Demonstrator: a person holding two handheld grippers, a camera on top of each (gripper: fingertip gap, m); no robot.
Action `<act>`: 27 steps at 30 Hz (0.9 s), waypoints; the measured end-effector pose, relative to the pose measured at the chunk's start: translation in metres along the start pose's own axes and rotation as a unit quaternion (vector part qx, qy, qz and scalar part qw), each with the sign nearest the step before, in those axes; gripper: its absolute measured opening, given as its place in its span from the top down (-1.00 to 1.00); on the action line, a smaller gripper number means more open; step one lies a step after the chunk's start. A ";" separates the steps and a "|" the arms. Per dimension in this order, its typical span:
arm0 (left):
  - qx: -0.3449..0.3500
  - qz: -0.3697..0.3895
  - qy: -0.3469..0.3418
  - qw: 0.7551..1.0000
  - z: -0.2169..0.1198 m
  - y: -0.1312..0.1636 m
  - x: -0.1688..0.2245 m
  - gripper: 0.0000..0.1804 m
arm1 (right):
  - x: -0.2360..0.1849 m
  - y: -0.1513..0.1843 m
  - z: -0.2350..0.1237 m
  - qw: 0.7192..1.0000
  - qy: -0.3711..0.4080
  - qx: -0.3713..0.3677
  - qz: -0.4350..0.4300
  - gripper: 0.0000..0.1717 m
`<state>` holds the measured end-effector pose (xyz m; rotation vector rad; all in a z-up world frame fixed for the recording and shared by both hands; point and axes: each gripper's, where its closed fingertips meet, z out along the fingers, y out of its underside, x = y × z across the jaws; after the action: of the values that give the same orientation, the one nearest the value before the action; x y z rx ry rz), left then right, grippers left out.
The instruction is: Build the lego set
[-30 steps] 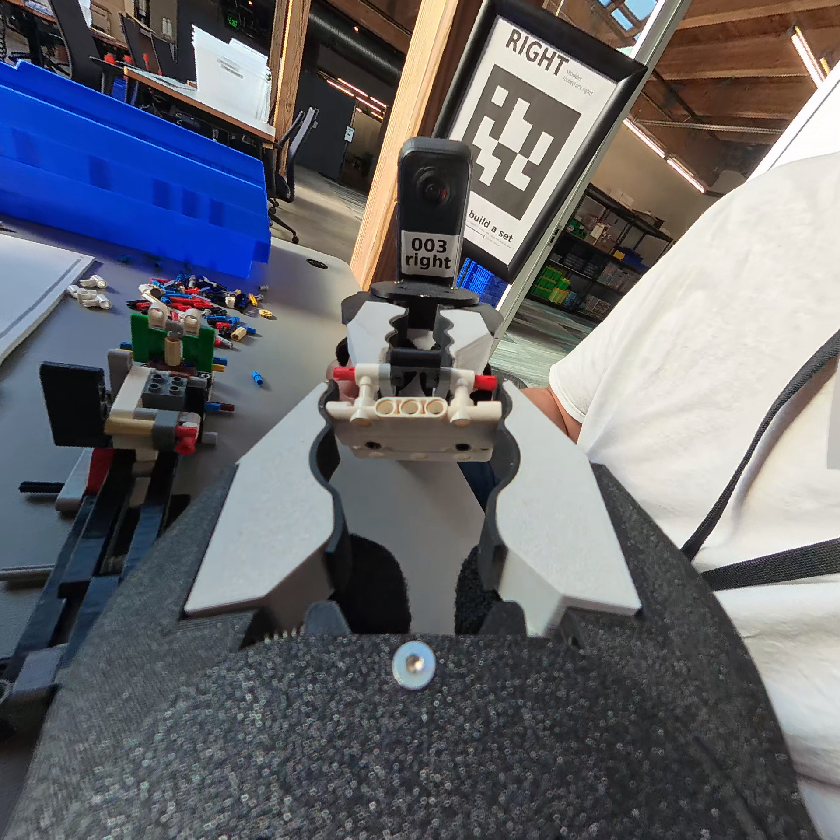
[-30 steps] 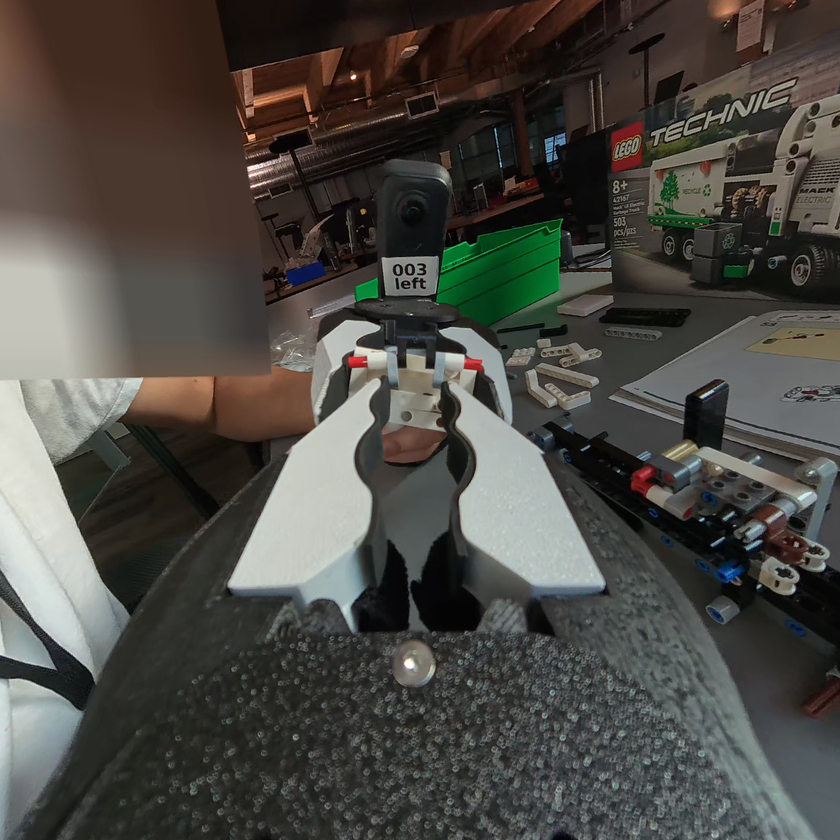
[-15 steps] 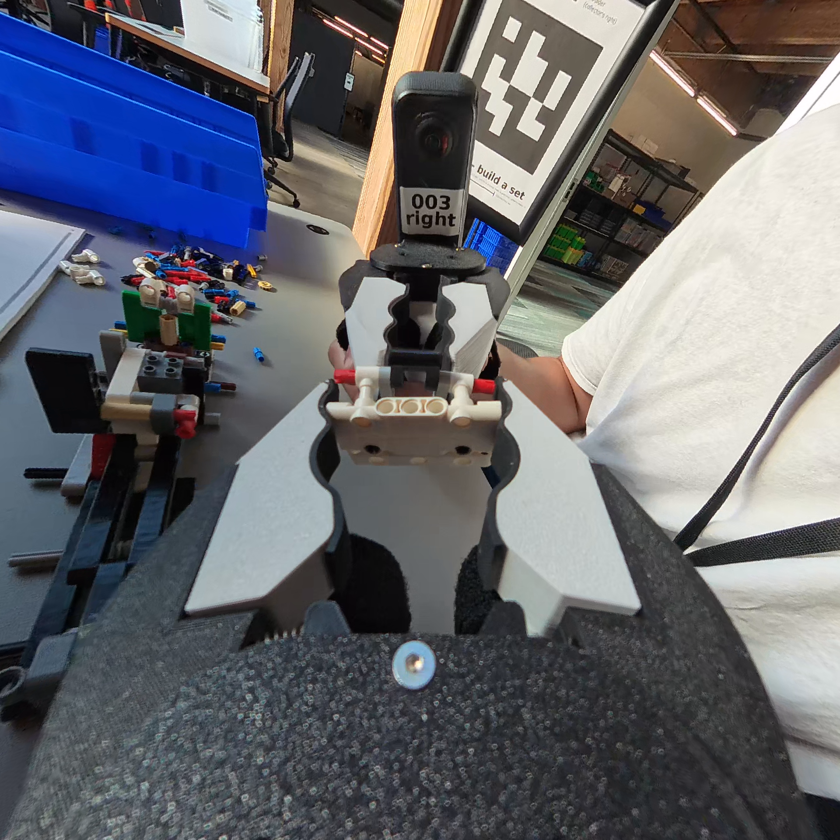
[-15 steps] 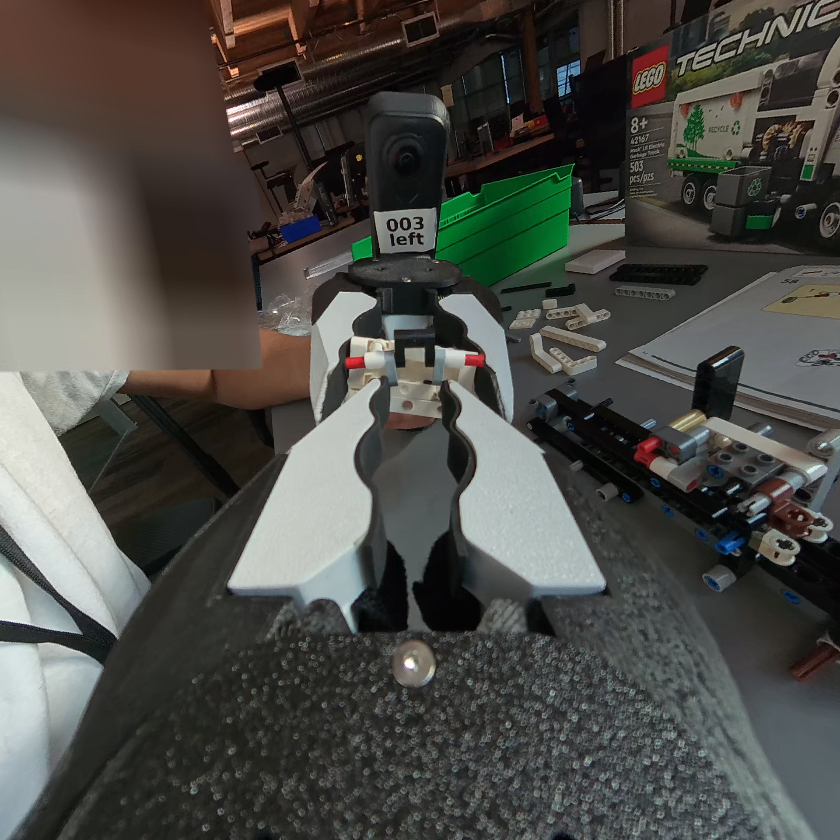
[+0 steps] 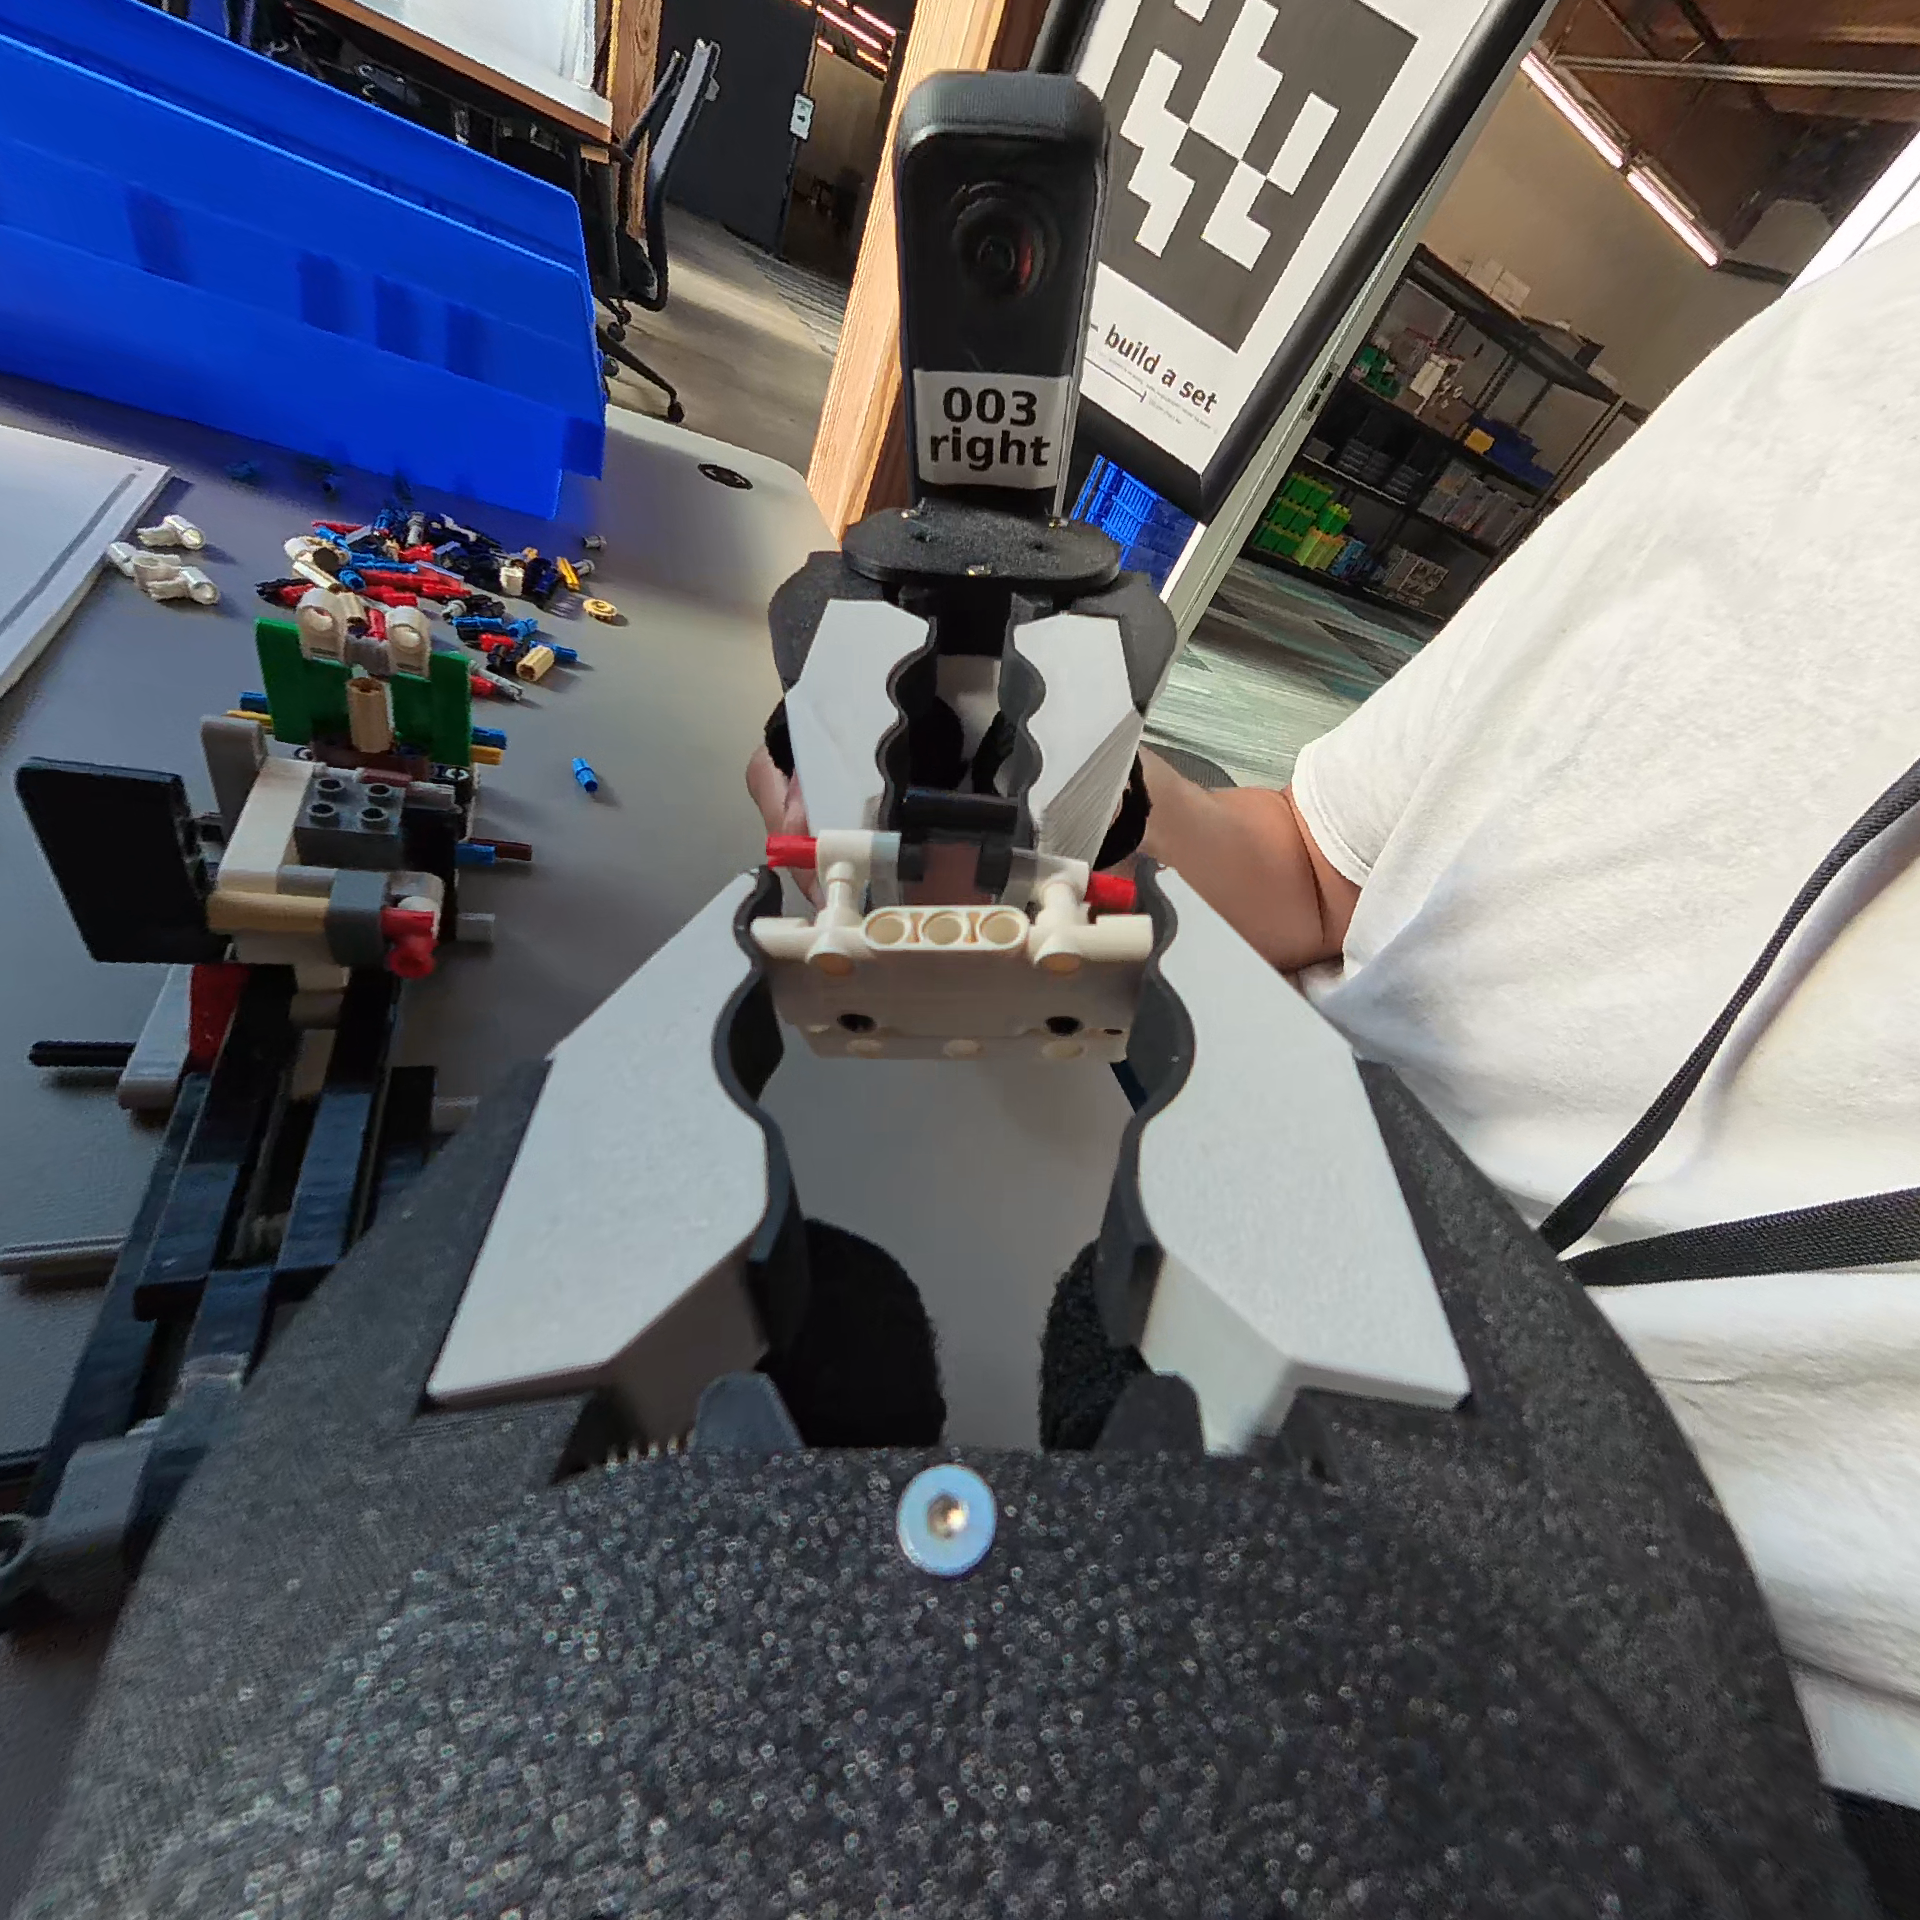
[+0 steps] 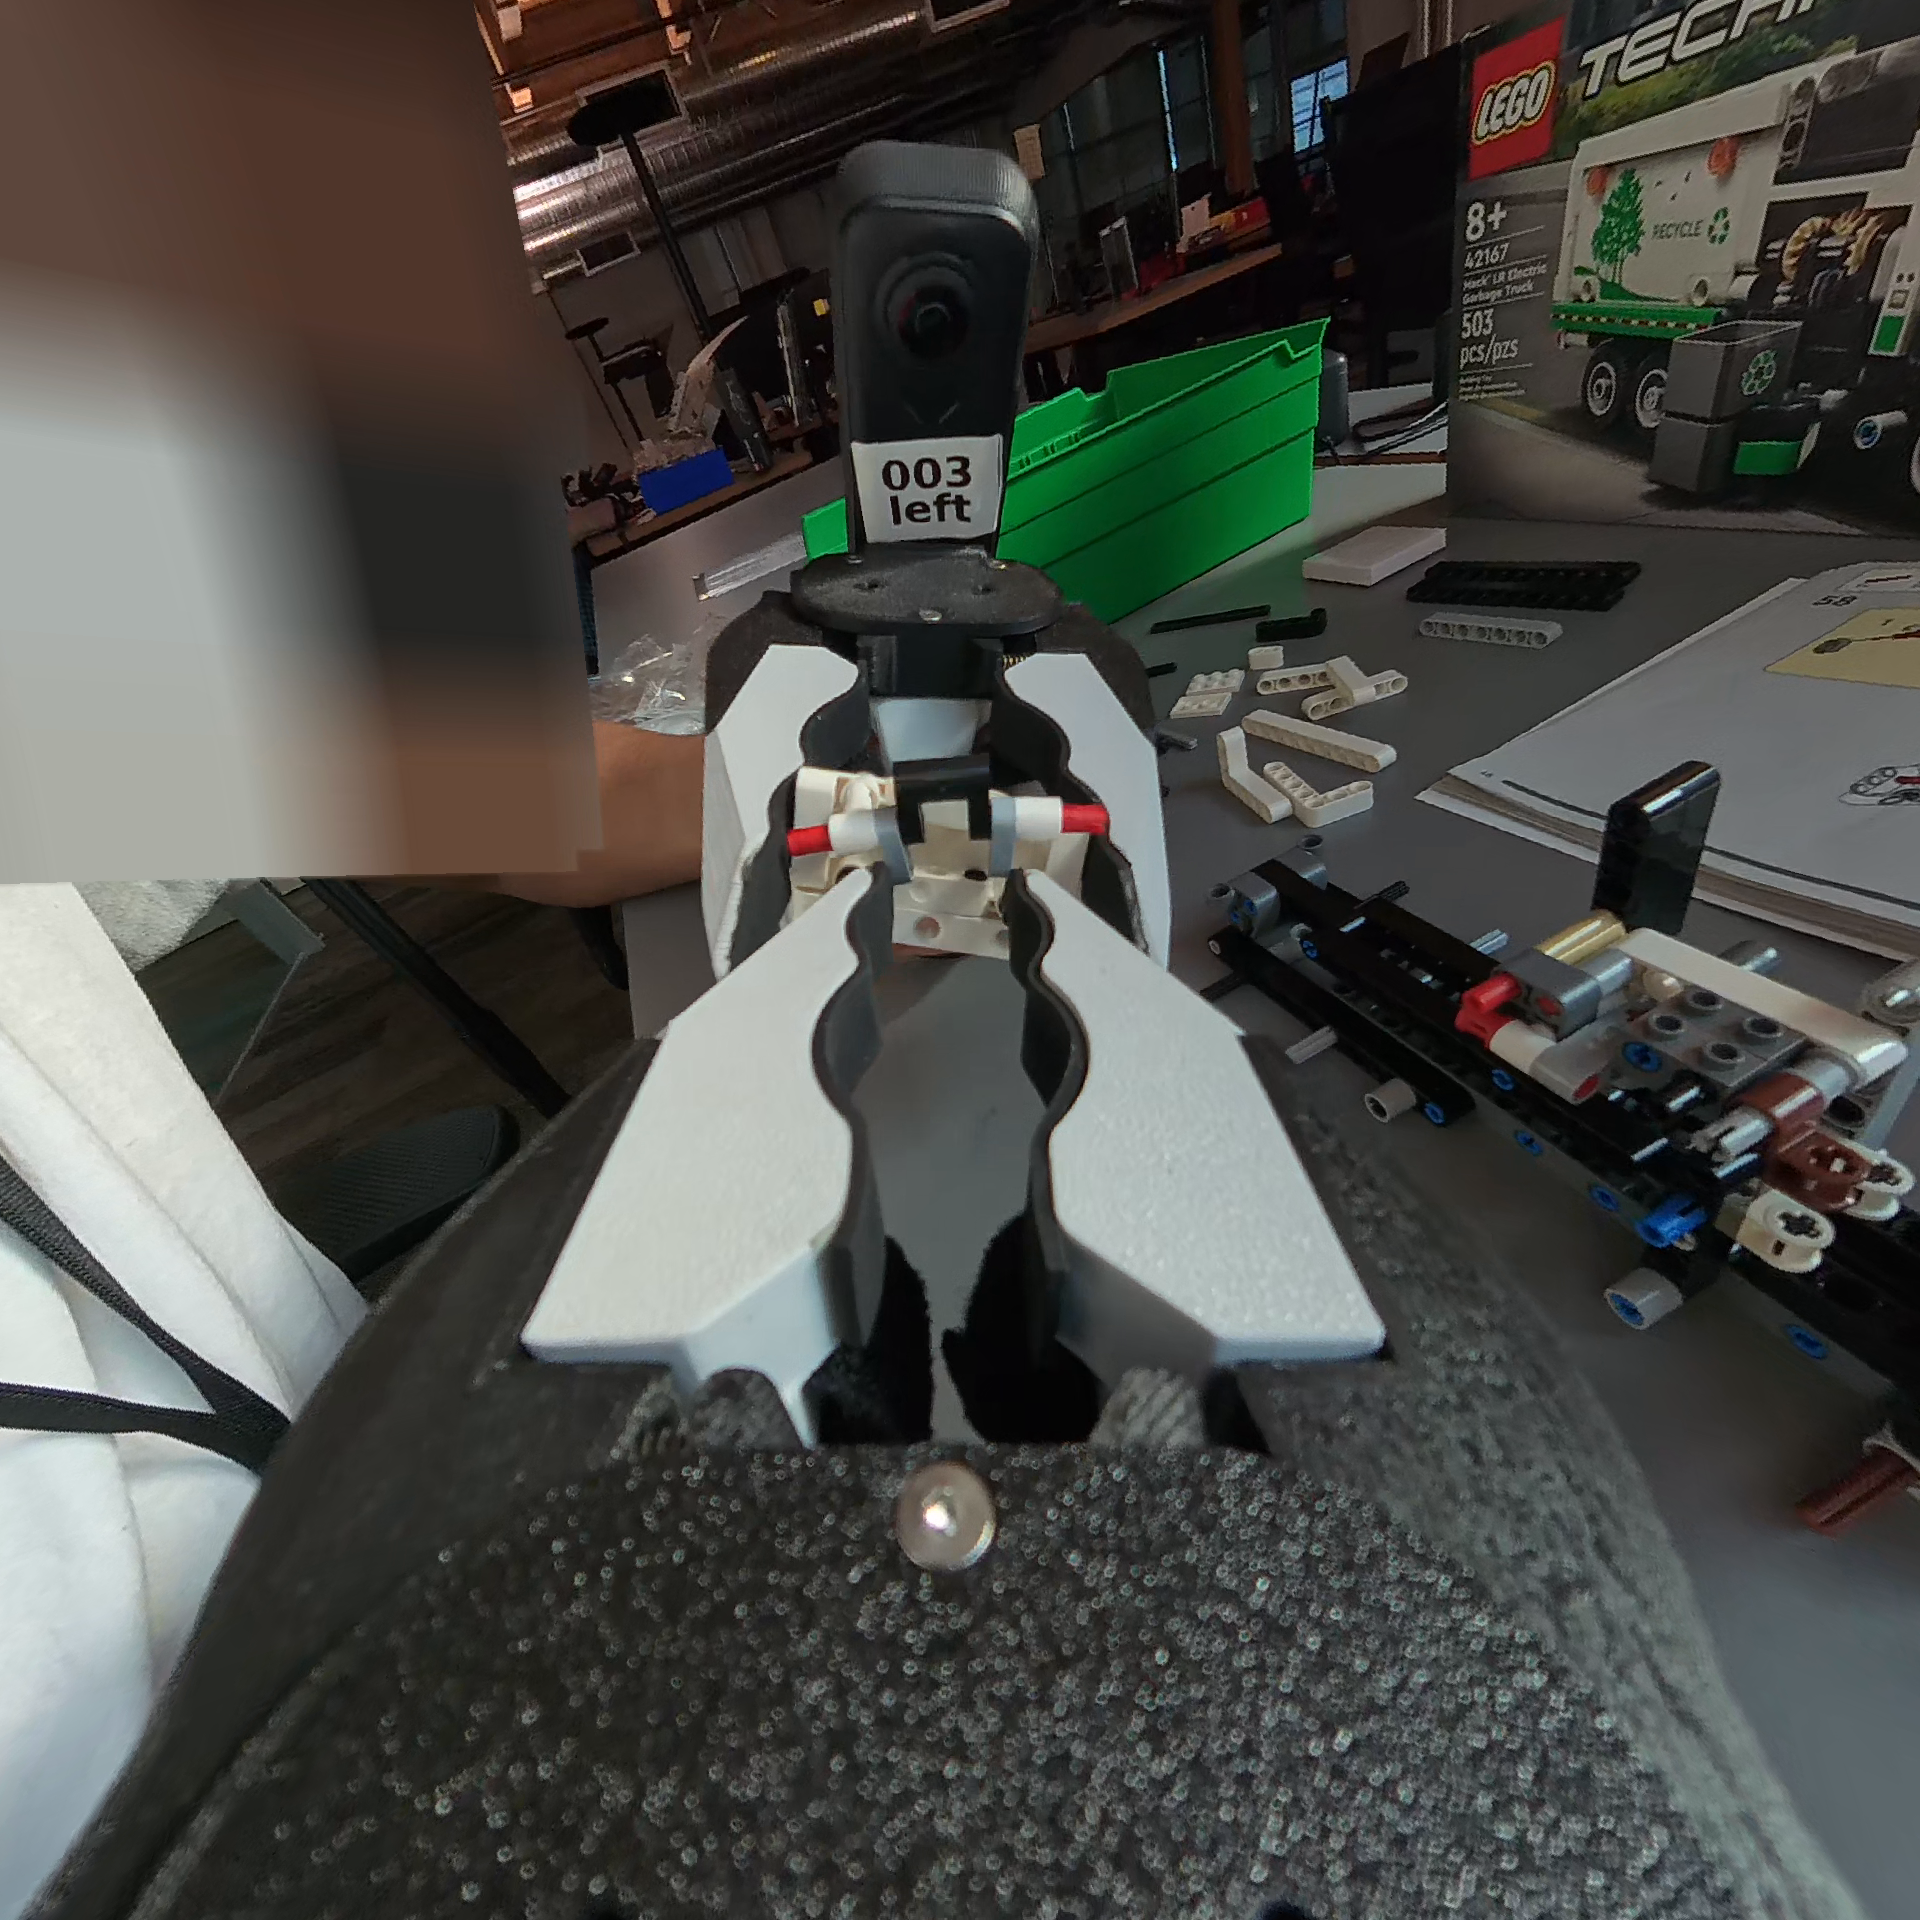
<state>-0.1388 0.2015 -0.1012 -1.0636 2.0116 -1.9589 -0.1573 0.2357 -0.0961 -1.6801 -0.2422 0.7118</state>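
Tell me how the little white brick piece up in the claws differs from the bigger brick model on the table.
The white brick piece is small, mostly white, held off the table between the left gripper's fingers. The bigger model is long, black-framed, multicoloured, and rests on the grey table untouched. Both are toy-brick builds with red pins.

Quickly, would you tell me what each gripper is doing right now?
Left gripper: shut on the white brick assembly.
Right gripper: shut on the same assembly's black clip.

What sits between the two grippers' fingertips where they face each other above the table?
A white brick assembly with a red axle; the left gripper clamps its sides, and the right gripper closes on its middle, shown in both wrist views.
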 end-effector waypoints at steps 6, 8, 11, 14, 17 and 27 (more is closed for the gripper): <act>-0.039 0.057 -0.032 0.997 0.003 0.010 -0.003 0.27 | -0.010 0.004 -0.005 0.997 -0.040 -0.036 0.050 0.96; -0.036 0.061 -0.032 0.997 0.003 0.009 -0.003 0.27 | -0.009 0.008 -0.002 0.998 -0.026 -0.045 0.032 0.93; -0.038 0.063 -0.037 0.997 0.003 0.009 -0.004 0.27 | -0.008 0.008 -0.002 0.997 -0.035 -0.038 0.053 0.90; -0.042 0.067 -0.040 0.996 0.004 0.011 -0.004 0.28 | -0.007 0.008 -0.002 0.997 -0.032 -0.037 0.057 0.86; -0.044 0.067 -0.042 0.996 0.004 0.011 -0.005 0.28 | -0.003 0.005 -0.003 0.998 -0.010 -0.039 0.048 0.81; -0.045 0.067 -0.059 0.995 0.004 0.011 -0.010 0.28 | 0.000 0.012 -0.005 0.997 0.014 -0.064 0.044 0.85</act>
<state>-0.1336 0.2030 -0.1156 -1.0092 2.0673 -1.7139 -0.1570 0.2292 -0.1067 -1.8298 -0.1982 0.7521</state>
